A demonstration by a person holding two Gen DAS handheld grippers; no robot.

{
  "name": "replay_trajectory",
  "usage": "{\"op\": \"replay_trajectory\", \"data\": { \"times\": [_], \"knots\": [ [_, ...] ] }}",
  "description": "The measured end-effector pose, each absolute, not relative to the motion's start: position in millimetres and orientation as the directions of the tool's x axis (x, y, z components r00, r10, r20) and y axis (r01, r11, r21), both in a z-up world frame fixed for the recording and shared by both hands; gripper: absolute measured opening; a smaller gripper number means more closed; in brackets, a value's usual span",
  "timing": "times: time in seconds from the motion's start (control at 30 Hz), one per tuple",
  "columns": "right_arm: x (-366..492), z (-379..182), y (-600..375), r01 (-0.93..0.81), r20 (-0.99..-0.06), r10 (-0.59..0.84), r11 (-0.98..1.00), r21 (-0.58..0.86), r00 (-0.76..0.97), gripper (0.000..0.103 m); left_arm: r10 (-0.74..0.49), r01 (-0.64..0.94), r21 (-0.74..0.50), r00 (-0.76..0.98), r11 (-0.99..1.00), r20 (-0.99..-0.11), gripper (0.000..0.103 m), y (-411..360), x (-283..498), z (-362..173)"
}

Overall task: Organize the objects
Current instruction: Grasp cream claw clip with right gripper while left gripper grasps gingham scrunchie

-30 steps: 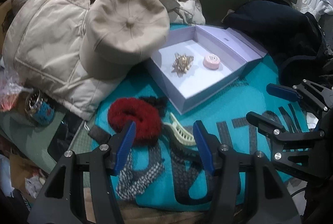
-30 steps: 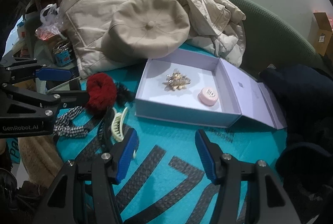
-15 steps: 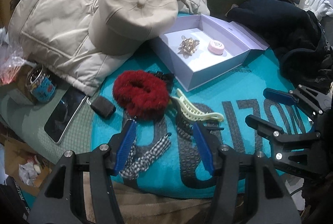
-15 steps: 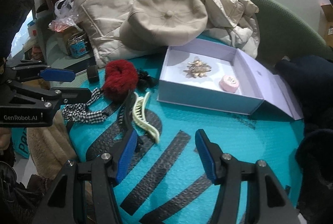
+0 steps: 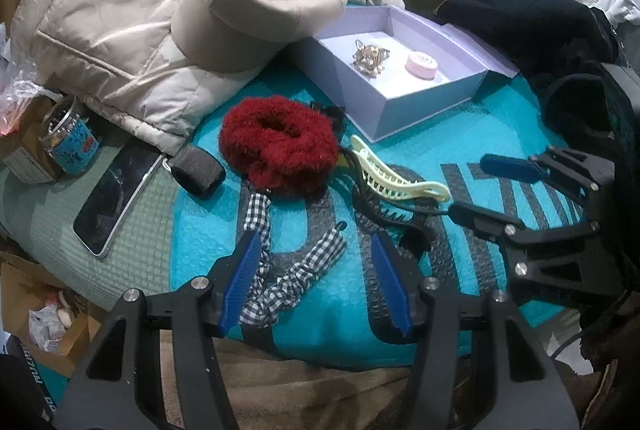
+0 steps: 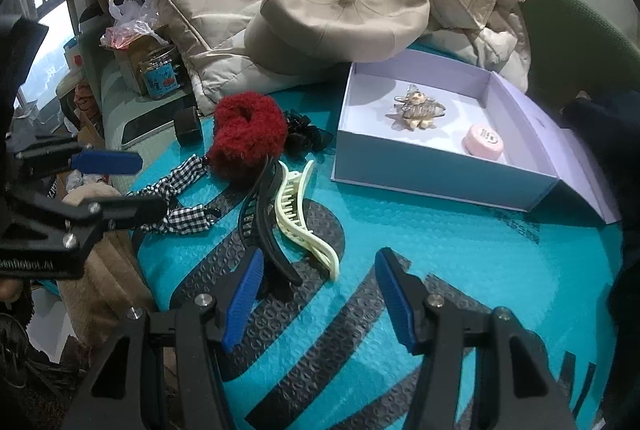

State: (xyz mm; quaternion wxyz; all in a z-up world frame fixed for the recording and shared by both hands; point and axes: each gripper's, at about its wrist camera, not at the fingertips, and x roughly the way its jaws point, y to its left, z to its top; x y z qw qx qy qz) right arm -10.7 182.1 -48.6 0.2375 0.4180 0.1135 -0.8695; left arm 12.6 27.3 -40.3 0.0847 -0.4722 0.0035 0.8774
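1. Our left tongs (image 5: 316,276) stand wide and empty; the gingham hair tie (image 5: 288,270) lies just before them, its long axis slanting between the pads.
2. Our right tongs (image 6: 320,294), also wide and empty, are nearer the cream claw clip (image 6: 304,218); the lilac box (image 6: 440,174) lies beyond.

Bare teal mat (image 6: 460,250) lies open in front of the lavender box (image 6: 440,170). Left of the box, hair clips (image 6: 296,214) and a red scrunchie (image 6: 248,138) crowd the way; behind it, a beige cap (image 6: 344,10) overhangs.

seemingly "genrobot.ai" on left gripper (image 6: 124,186)
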Motion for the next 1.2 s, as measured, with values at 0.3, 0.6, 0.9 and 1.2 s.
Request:
{"op": "replay_trajectory", "data": {
  "times": [0.3,0.6,0.9,1.2],
  "knots": [
    [-32,-59,179,0.521,-0.795,-0.326,-0.853,0.015,-0.511,0.059,0.169,-0.131,-0.118,-0.503,-0.984,-0.848,0.064,14,3,-60],
    [-52,-75,175,0.550,-0.823,-0.346,-0.834,0.049,-0.451,0.059,0.155,-0.140,-0.101,-0.461,-0.985,-0.874,0.066,13,-10,-80],
    [-63,-81,165,0.585,-0.831,-0.368,-0.808,0.064,-0.417,0.059,0.144,-0.116,-0.103,-0.441,-0.988,-0.886,0.066,3,-23,-93],
    [-69,-88,153,0.603,-0.837,-0.361,-0.797,0.047,-0.412,0.054,0.131,-0.096,-0.097,-0.462,-0.991,-0.877,0.066,-3,-25,-99]
  ]
}}
